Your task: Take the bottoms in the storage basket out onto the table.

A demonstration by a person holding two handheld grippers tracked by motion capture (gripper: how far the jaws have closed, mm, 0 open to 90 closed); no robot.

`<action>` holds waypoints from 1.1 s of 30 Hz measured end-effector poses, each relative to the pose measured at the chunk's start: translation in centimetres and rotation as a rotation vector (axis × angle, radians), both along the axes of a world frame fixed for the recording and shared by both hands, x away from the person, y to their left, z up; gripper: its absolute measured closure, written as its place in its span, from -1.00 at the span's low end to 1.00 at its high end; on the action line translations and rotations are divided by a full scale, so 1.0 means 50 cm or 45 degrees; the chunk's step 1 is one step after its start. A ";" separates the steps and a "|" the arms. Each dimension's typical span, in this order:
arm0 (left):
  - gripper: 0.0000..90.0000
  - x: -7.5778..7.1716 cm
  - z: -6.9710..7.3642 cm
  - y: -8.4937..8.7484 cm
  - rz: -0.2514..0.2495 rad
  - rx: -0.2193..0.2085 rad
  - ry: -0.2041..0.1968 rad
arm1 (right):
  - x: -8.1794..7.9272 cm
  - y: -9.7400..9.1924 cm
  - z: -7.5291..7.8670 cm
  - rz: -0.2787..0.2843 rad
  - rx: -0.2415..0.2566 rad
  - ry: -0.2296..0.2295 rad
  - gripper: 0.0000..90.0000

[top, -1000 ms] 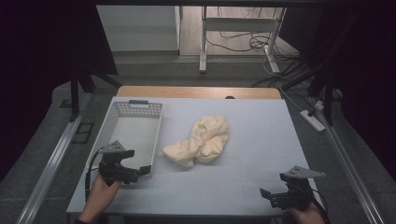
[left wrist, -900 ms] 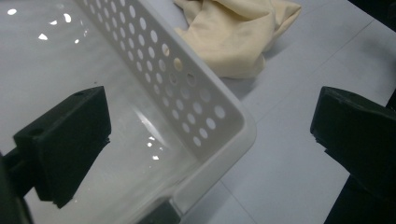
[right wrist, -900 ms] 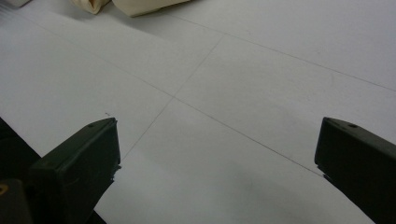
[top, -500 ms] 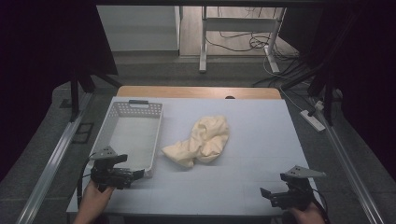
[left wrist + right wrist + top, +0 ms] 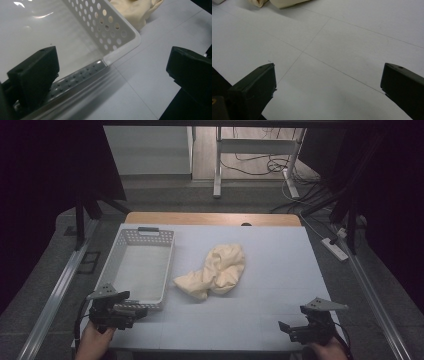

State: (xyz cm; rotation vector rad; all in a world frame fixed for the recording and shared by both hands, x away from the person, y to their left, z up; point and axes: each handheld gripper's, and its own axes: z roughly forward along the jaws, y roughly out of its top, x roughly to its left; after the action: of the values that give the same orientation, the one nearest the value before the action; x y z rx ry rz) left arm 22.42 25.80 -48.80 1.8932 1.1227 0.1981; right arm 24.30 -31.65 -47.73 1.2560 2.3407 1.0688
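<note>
L gripper [image 5: 137, 311] sits at the near-left of the table, jaws wide apart w/ nothing between them, tips pointing right. In the left gripper view [image 5: 112, 75] one jaw hangs over the near rim of the basket [image 5: 122, 251], the other over bare table beside the corner; whether a jaw touches the rim can't be told. A hand [image 5: 92, 342] grips it from the near edge.

R gripper [image 5: 284, 327] is at the near-right, well apart from the L one, tips pointing left toward the table's middle. Jaws spread wide too, holding nothing; the right gripper view [image 5: 327, 82] has plain table surface w/ thin seam lines between them. A hand [image 5: 327, 351] holds it at the table's near edge.

Basket is white plastic, perforated walls, dark handle at the far end, lying lengthwise on the left side of the table [image 5: 280, 245]. Inside looks empty.

Cloth [image 5: 217, 270], pale yellow & crumpled in a heap, lies on the table about mid-width, just beside the basket's right wall, not in it. It's apart from both grippers, nearer the L. Its edge shows past the basket corner in the left gripper view [image 5: 135, 10] & at the top of the right gripper view [image 5: 279, 3].
</note>
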 end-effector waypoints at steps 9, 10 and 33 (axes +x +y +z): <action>-1.00 -0.027 0.008 0.016 0.054 0.004 -0.040 | 0.000 0.000 0.000 -0.005 0.003 0.004 -0.99; -1.00 -0.030 0.009 0.017 0.061 0.006 -0.044 | 0.000 0.000 0.000 -0.005 0.003 0.005 -0.99; -1.00 -0.077 -0.021 0.049 0.164 0.087 0.002 | 0.000 -0.001 0.000 -0.007 0.002 0.003 -0.99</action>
State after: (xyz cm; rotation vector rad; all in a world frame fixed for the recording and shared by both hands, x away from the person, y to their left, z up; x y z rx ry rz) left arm 18.58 28.24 -49.83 1.8825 1.2542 0.3103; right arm 24.31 -31.70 -47.72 1.2641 2.3369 1.0680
